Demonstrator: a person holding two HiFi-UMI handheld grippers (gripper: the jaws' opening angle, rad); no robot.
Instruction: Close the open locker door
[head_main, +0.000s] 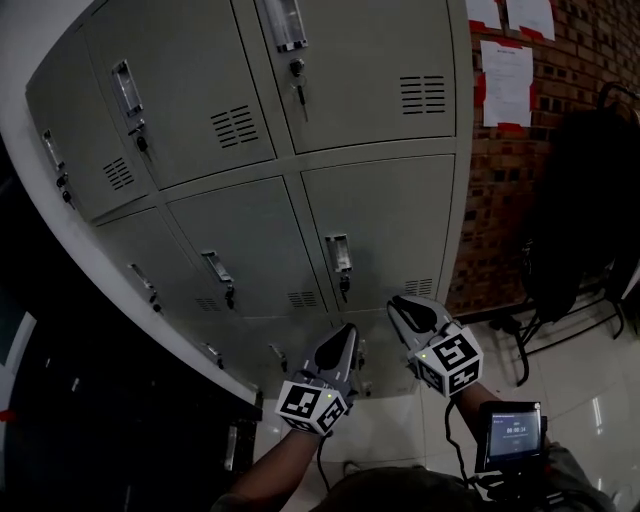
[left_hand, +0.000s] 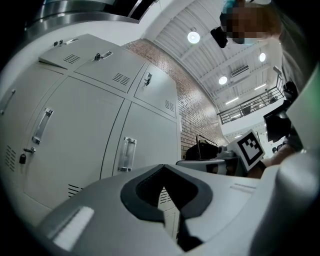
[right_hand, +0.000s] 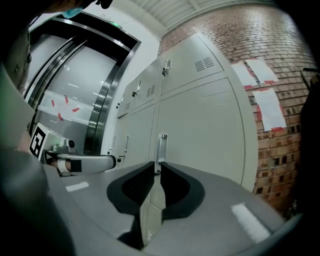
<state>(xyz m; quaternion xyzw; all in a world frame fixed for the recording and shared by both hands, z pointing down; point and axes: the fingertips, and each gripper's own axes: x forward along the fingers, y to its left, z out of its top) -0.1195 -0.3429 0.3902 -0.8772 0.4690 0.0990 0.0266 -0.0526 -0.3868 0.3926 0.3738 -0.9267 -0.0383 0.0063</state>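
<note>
My L gripper (head_main: 344, 332) jaws closed, R gripper (head_main: 402, 304) a slit apart, both empty; pale grey steel locker door (head_main: 395, 215) just beyond R looks flush, so I'd press near its chrome handle (head_main: 340, 254) to latch.

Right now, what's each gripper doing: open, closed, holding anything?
Left gripper: closed, holding nothing.
Right gripper: slightly open, holding nothing.

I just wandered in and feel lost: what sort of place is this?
Most likely a locker area in a workplace or public building. A bank of grey metal lockers fills the view, a brick wall stands beside it, and paper notices are stuck on that wall.
</note>
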